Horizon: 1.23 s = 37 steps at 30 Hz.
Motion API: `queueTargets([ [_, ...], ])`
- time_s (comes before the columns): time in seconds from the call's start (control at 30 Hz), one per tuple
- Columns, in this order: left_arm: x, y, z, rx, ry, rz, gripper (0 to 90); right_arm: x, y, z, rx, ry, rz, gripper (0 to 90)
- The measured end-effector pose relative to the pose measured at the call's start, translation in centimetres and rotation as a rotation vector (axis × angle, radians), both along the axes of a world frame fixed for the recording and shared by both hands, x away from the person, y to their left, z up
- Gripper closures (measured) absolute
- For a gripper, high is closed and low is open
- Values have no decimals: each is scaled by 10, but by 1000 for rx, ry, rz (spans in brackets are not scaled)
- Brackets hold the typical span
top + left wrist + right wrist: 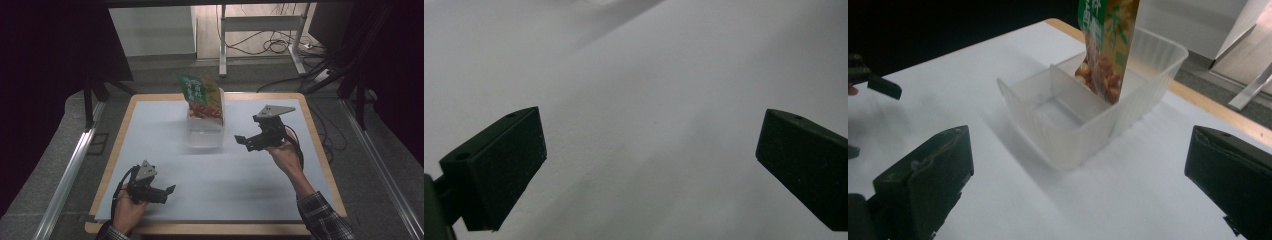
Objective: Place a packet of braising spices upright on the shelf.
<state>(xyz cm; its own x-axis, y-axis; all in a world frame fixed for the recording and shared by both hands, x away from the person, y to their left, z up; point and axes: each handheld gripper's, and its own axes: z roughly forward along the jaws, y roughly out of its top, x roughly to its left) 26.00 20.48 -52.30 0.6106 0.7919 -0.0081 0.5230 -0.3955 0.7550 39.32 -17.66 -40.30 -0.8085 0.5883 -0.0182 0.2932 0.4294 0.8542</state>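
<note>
- Snack pouch [1105, 45] stands upright in far compartment of 2-compartment clear container [1073, 140], mid-table.
- Right gripper [248, 142] held wide open, empty, aimed at container.
- Left gripper [165, 192] likewise open, empty, near table edge.
- Pouch top is best pinched squarely.

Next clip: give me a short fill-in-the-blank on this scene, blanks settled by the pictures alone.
1. The snack bag stands in the ____ compartment of the clear divided container, as seen from the person's side.
2. The jaws of the right hand-held gripper are ____.
3. The left hand-held gripper holds ____.
4. The compartment nearer the person is ____.

Missing words: far; open; nothing; empty
</note>
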Motion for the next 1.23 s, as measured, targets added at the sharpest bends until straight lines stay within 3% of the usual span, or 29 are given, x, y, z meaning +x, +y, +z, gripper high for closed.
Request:
queueTargets([
  [0.17,-1,-1,-1,11,-1,-3,0,-11,-9,-9,-28,26,-6,0],
  [0.3,-1,-1,-1,8,-4,-1,0,-23,-22,-20,-22,54,-16,0],
  [0.83,-2,0,0,1,10,2,0,-61,-55,-51,-38,59,-89,0],
  [0.97,-2,0,0,10,11,2,0,-72,-68,-63,-71,47,-127,0],
  [1.07,-2,0,-1,19,11,4,0,-76,-77,-73,-77,77,-151,0],
  [1.23,-2,-2,-1,50,11,8,0,-75,-83,-83,-137,103,-192,0],
])
